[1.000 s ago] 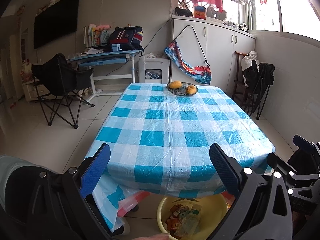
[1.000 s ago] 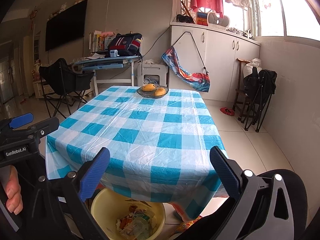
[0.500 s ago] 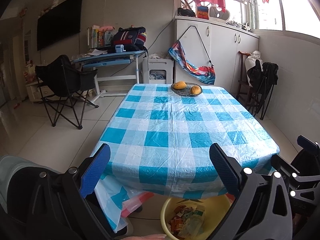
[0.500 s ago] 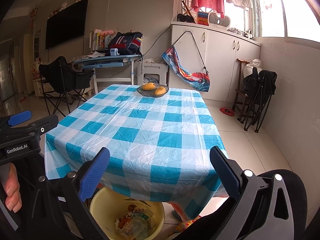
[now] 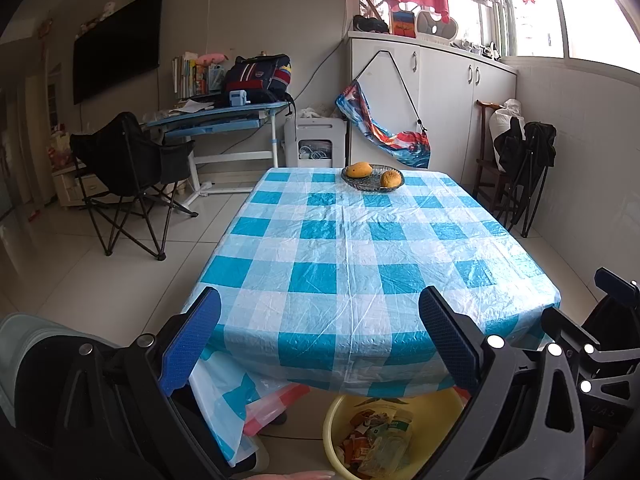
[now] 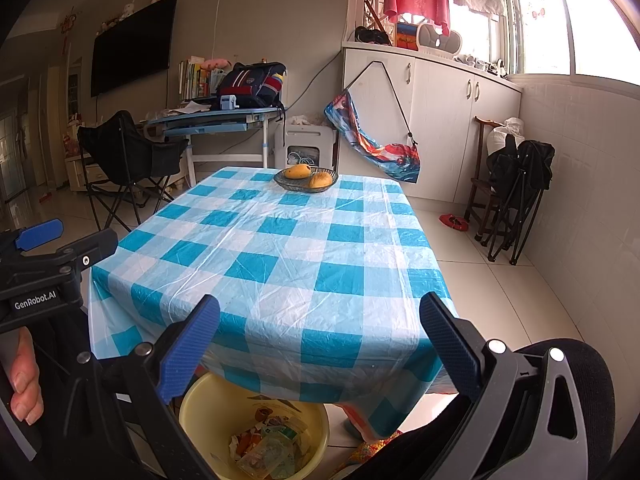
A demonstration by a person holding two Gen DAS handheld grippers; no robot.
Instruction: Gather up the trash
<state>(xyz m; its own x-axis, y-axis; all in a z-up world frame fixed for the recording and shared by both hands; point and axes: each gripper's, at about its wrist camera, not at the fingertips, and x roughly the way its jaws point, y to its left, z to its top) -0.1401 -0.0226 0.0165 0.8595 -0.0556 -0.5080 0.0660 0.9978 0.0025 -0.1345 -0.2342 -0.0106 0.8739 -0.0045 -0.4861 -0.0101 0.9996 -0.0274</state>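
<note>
Both grippers, left (image 5: 320, 344) and right (image 6: 320, 344), are held wide open and empty above the trash-filled basin (image 6: 192, 404); the basin could be tipped if its rim is clipped.

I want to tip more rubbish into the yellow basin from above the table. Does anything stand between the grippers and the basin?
Partly. The table edge with its hanging checked tablecloth overhangs the far side of the yellow basin. The near side lies open below the open right gripper and open left gripper.
</note>
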